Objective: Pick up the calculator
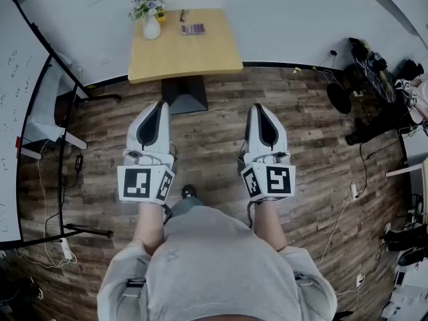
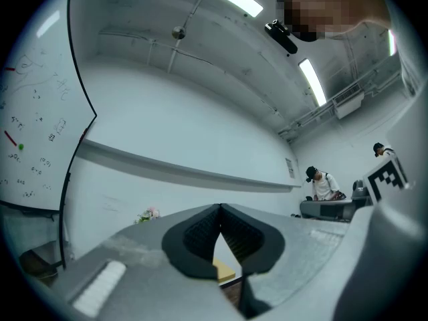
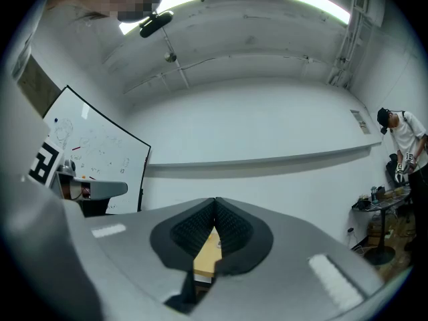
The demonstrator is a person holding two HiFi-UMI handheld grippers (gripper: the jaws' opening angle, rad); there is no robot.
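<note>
Hovering over the wooden floor [image 1: 221,146], the left gripper [image 1: 160,105] and the right gripper [image 1: 258,108] are held side by side, well short of the table. Both pairs of jaws are pressed fully together, and nothing is gripped between them. Farther ahead, a light wooden table [image 1: 184,55] is set against the white wall. The calculator [image 1: 192,29] is laid flat near the table's far edge, and a white vase of flowers [image 1: 151,25] is placed near it on the left.

White flower vase [image 1: 152,28] on wooden table [image 1: 194,53] far-left corner; whiteboard [image 1: 15,119] left; plank floor [image 1: 214,142].
</note>
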